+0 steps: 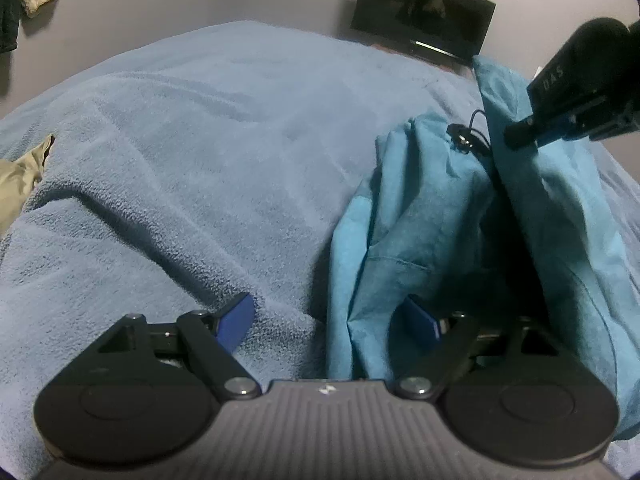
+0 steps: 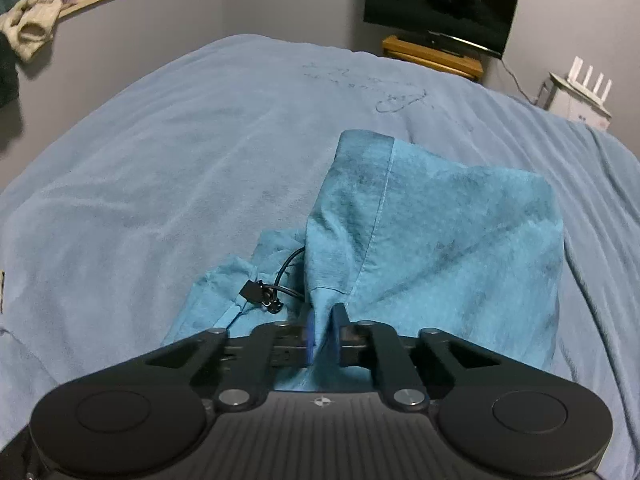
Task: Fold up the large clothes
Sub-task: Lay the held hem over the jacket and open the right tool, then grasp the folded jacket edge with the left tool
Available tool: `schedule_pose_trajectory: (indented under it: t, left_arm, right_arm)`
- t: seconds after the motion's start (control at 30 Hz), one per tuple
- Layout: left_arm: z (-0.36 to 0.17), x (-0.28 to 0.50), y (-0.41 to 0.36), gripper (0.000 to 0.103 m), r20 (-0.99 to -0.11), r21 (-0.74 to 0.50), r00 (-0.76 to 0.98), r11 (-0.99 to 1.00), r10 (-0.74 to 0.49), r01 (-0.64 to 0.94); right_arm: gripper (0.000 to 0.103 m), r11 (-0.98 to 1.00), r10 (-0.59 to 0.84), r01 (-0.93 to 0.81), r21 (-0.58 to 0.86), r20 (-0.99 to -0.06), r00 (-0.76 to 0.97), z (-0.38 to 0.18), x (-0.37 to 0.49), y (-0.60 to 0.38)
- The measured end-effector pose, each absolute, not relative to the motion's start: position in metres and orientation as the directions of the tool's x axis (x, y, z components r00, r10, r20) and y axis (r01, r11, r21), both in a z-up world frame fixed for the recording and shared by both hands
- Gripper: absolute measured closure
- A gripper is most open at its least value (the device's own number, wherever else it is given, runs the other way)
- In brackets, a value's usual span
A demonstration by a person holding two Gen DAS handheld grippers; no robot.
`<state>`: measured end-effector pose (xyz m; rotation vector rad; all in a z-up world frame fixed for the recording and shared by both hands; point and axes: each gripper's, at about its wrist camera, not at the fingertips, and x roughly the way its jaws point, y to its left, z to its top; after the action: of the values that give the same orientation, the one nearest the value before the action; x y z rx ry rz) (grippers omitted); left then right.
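A teal jacket (image 2: 432, 232) with a black drawstring toggle (image 2: 260, 294) lies bunched on the pale blue blanket (image 2: 168, 168). My right gripper (image 2: 323, 332) is shut on a fold of its fabric, which rises between the blue pads. In the left wrist view the same teal jacket (image 1: 420, 232) hangs lifted at the right, held up by the right gripper (image 1: 520, 136), seen as a dark shape at the upper right. My left gripper (image 1: 328, 320) stands open low over the blanket; its right finger (image 1: 420, 322) lies against the jacket's lower edge, its left finger (image 1: 236, 320) over bare blanket.
The blue blanket (image 1: 200, 140) covers the whole bed. An olive garment (image 1: 20, 184) lies at the left edge. A dark television (image 2: 440, 4) on a wooden stand (image 2: 432, 56) is behind the bed, a white router (image 2: 580, 92) at the right, clothes on a wall shelf (image 2: 32, 24).
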<state>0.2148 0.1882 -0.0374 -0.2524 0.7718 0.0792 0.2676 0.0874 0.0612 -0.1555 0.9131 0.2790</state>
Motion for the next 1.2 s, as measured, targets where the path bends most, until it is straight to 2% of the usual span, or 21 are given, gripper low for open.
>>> schedule_pose_trajectory:
  t: [0.33,0.47,0.53,0.57,0.67,0.73,0.83,0.87,0.97,1.1,1.13,1.17,1.2]
  left_arm:
    - [-0.03,0.198,0.19,0.024,-0.692,-0.217,0.721,0.963,-0.035,-0.162]
    - [-0.031,0.197,0.195,0.024,-0.683,-0.234,0.73,0.954,-0.025,-0.186]
    - [-0.031,0.199,0.198,0.024,-0.651,-0.247,0.759,0.948,-0.011,-0.199]
    - [-0.027,0.196,0.2,0.024,-0.618,-0.26,0.786,0.944,0.0,-0.205]
    - [-0.01,0.181,0.203,0.024,-0.492,-0.323,0.871,0.93,-0.008,-0.174]
    - [-0.001,0.173,0.205,0.024,-0.407,-0.416,0.91,0.903,-0.084,-0.102]
    - [0.004,0.178,0.202,0.024,-0.326,-0.592,0.89,0.803,-0.32,0.072]
    - [0.002,0.184,0.198,0.024,-0.337,-0.611,0.866,0.786,-0.369,0.097]
    - [-0.005,0.201,0.181,0.024,-0.428,-0.591,0.805,0.801,-0.411,0.095]
    - [-0.018,0.214,0.167,0.024,-0.505,-0.625,0.704,0.774,-0.499,0.1]
    - [-0.02,0.214,0.163,0.03,-0.53,-0.608,0.687,0.788,-0.497,0.101]
    - [-0.021,0.213,0.158,0.062,-0.556,-0.573,0.678,0.813,-0.481,0.107]
    - [-0.021,0.208,0.156,0.085,-0.564,-0.547,0.675,0.827,-0.476,0.126]
  right_arm:
    - [0.102,0.885,0.453,-0.353,0.304,-0.738,0.5,0.1,0.25,0.072]
    - [0.101,0.898,0.416,-0.363,0.25,-0.749,0.515,0.106,0.244,0.084]
    - [0.094,0.898,0.416,-0.37,0.238,-0.732,0.54,0.115,0.239,0.078]
    - [0.086,0.902,0.408,-0.373,0.218,-0.714,0.569,0.114,0.247,0.073]
    - [0.049,0.909,0.389,-0.386,0.154,-0.646,0.657,0.134,0.236,0.04]
    - [0.048,0.917,0.365,-0.385,0.104,-0.607,0.706,0.14,0.231,0.011]
    - [0.046,0.933,0.321,-0.355,0.055,-0.571,0.756,0.139,0.22,-0.039]
    - [0.046,0.935,0.325,-0.348,0.07,-0.566,0.758,0.135,0.215,-0.058]
    - [0.045,0.939,0.335,-0.313,0.141,-0.574,0.747,0.108,0.21,-0.108]
    - [0.045,0.932,0.362,-0.277,0.233,-0.589,0.723,0.068,0.202,-0.142]
    - [0.045,0.931,0.365,-0.275,0.24,-0.59,0.72,0.061,0.2,-0.144]
    - [0.045,0.93,0.368,-0.276,0.244,-0.59,0.719,0.054,0.198,-0.147]
    - [0.045,0.928,0.371,-0.278,0.247,-0.586,0.72,0.048,0.198,-0.148]
